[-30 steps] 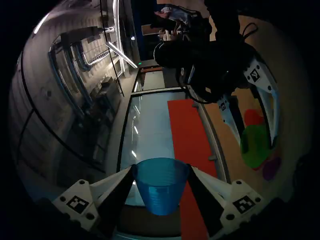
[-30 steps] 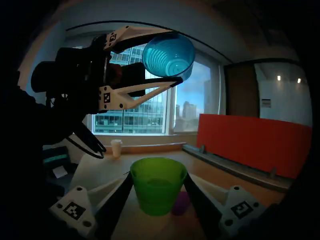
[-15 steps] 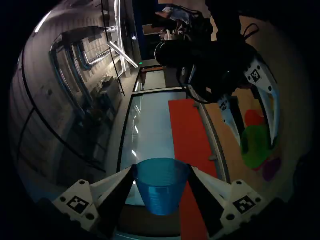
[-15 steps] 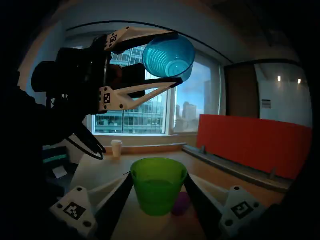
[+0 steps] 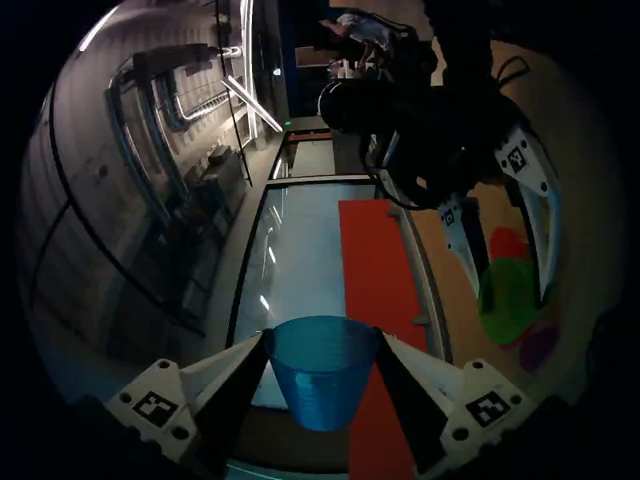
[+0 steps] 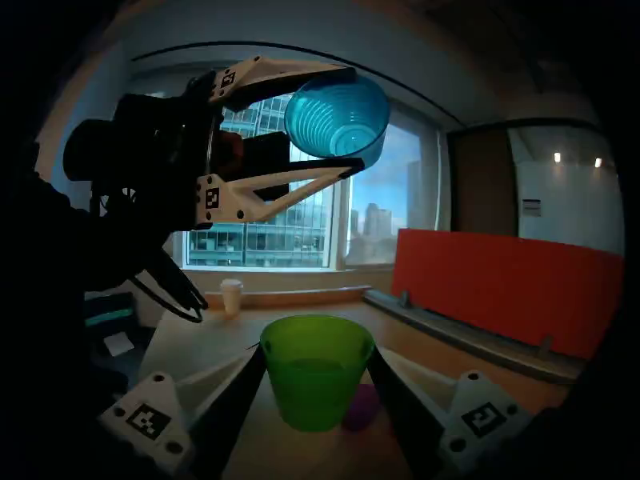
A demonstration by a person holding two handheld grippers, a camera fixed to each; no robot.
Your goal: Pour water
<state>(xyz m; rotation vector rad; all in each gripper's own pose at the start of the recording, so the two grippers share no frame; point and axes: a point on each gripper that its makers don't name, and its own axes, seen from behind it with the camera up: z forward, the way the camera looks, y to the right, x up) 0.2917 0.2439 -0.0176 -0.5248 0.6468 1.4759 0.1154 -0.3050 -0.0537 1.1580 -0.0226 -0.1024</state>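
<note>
Counter runs under the window, with a red partition panel along its far edge.

Left gripper is held high, both fingers clamped on the blue plastic cup. The cup is tipped on its side with its mouth toward the right gripper's camera, and its ribbed inside looks empty. Right gripper is low, both fingers pressed on the green plastic cup. That cup is upright at counter level; cannot tell if it rests on the counter or hangs just above. A liquid line seems to show inside, so the water is likely in the green cup.

Risks, judged:
- The blue cup sits well above the green one, so late drips could miss the rim and wet the counter.
- The blue cup's wall looks thin. Too hard a squeeze could buckle it, and too light a hold could let it slip from that height.
- Any tilt of the right gripper could slosh water out of the green cup.
- A purple object sits just behind the green cup and could be knocked if the cup is moved carelessly.
- The paper cup on the sill is well apart, so low risk.

Writing: no brand is legible. There are black-and-white square markers on the gripper bodies. The wall sign is too small to read.
</note>
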